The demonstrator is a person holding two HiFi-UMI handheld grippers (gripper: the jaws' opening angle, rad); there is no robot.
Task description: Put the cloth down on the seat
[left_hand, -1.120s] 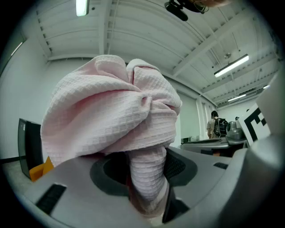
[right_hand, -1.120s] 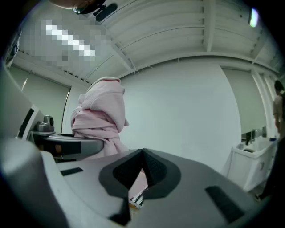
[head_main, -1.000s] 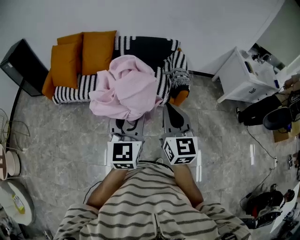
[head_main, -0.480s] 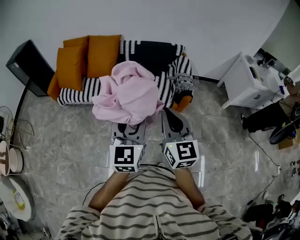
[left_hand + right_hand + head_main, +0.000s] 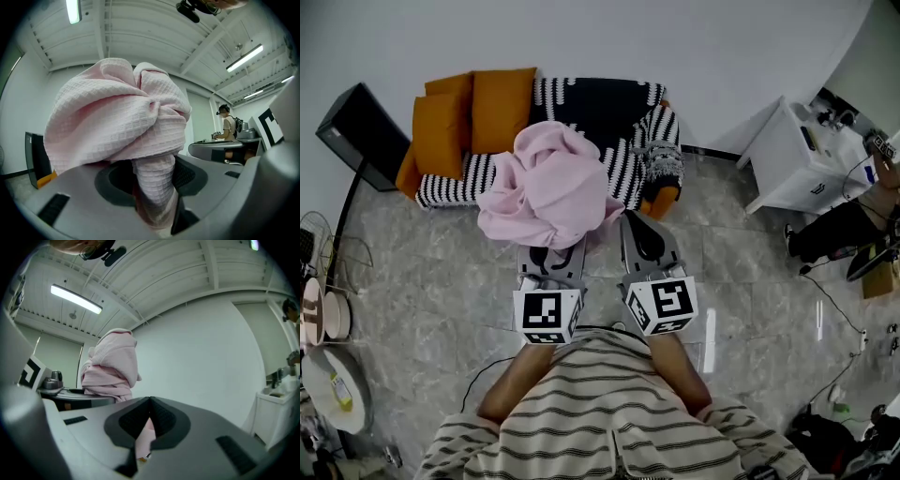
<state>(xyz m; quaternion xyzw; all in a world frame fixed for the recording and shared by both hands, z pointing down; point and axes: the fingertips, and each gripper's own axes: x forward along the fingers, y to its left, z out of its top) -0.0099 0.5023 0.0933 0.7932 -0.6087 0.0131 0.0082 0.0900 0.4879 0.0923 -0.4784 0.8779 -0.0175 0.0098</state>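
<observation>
Pink waffle-weave cloth [image 5: 548, 183] held bunched up over the black-and-white striped sofa [image 5: 591, 103].
The left gripper [image 5: 154, 187] is clamped on a thick fold of the cloth, which billows above its jaws. The right gripper [image 5: 149, 418] pinches a thin pink corner between nearly closed jaws. Two orange cushions [image 5: 469, 112] lean at the sofa's left end.
</observation>
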